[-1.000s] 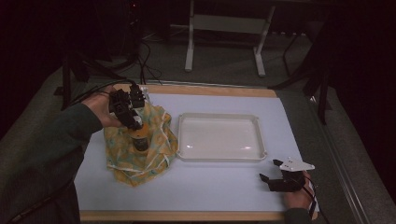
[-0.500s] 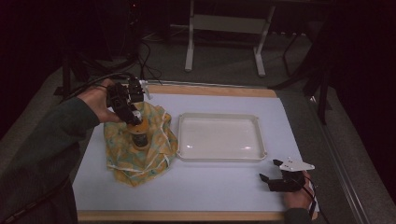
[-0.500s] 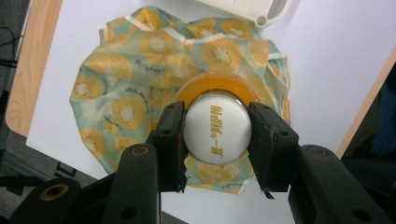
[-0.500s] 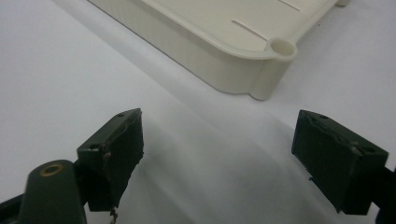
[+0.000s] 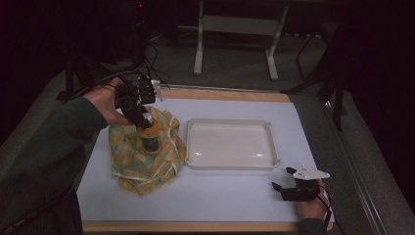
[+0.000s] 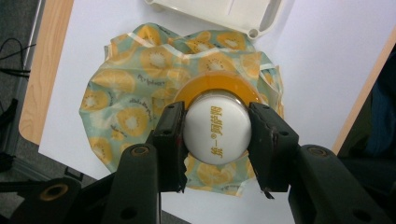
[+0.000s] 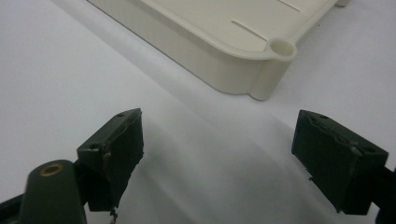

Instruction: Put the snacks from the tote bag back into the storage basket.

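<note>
Two jaws of our left gripper (image 6: 217,135) pinch the white cap of a bottle (image 6: 217,133), one jaw on each side, w/ the cap's printed top facing the left gripper view's camera. In the high view the bottle (image 5: 149,139) stands upright on a crumpled fruit-print cloth (image 5: 144,159) at the left of the table (image 5: 235,200), just left of the white tray (image 5: 230,144). The left gripper (image 5: 142,117) comes at it from above and from the far-left side.

Our right gripper (image 7: 233,154) rests near the table's near-right corner, jaws spread wide w/ nothing between them; a tray corner (image 7: 280,49) sits just beyond it. In the high view it (image 5: 286,183) lies well apart from the bottle.

The step in hand looks like lifting the bottle off the cloth, prob. toward the tray. To do it well:
- Keep the squeeze even; the cap is smooth and round, so a light grip may slip.
- Lift straight up first, so the base clears the cloth folds w/o dragging them along.
- Hold the bottle vertical; it hangs below the jaws and may swing.
- Move right only once it's clear of the tray rim (image 5: 188,142), then set it down flat before releasing.

We can't tell how full the bottle is.
</note>
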`<state>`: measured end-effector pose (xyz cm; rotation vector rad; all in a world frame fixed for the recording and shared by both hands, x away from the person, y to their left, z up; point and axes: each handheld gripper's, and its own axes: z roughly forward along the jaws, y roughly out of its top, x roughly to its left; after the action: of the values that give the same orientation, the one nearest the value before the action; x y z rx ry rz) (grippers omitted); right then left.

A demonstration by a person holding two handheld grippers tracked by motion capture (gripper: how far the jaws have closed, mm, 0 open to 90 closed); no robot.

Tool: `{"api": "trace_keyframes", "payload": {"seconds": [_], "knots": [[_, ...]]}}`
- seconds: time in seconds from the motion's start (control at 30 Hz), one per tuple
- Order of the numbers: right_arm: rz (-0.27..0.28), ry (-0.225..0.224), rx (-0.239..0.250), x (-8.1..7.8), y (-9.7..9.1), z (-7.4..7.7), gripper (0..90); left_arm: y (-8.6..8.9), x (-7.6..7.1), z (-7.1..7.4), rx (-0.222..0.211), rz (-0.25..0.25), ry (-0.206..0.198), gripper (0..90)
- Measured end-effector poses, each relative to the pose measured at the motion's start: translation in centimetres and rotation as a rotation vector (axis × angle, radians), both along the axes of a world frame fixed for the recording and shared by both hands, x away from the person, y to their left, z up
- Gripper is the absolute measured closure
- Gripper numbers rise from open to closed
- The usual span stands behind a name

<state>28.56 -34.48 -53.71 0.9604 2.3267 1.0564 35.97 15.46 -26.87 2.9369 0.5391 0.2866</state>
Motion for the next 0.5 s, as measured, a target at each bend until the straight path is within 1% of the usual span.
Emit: {"api": "trace_keyframes", "payload": {"seconds": [0.1, 0.27, 0.3, 0.33, 0.5], "knots": [[0.000, 0.001, 0.000, 0.0, 0.0, 0.0, 16.2, -0.4, 0.0, 0.0, 0.005, -0.015, 0.003, 59.2], [0.000, 0.001, -0.001, 0.0, 0.0, 0.0, 16.3, -1.0, 0.1, 0.0, -0.002, -0.028, 0.001, 59.2], [0.000, 0.001, -0.001, 0.0, 0.0, 0.0, 16.2, -1.3, 0.1, -0.1, -0.008, -0.031, 0.001, 59.2], [0.000, 0.001, 0.000, 0.0, 0.0, 0.0, 16.2, -1.3, 0.1, -0.1, -0.008, -0.031, 0.001, 59.2], [0.000, 0.002, 0.001, 0.0, 0.0, 0.0, 16.2, -2.4, 0.1, -0.1, -0.005, -0.055, 0.001, 59.2]]}}
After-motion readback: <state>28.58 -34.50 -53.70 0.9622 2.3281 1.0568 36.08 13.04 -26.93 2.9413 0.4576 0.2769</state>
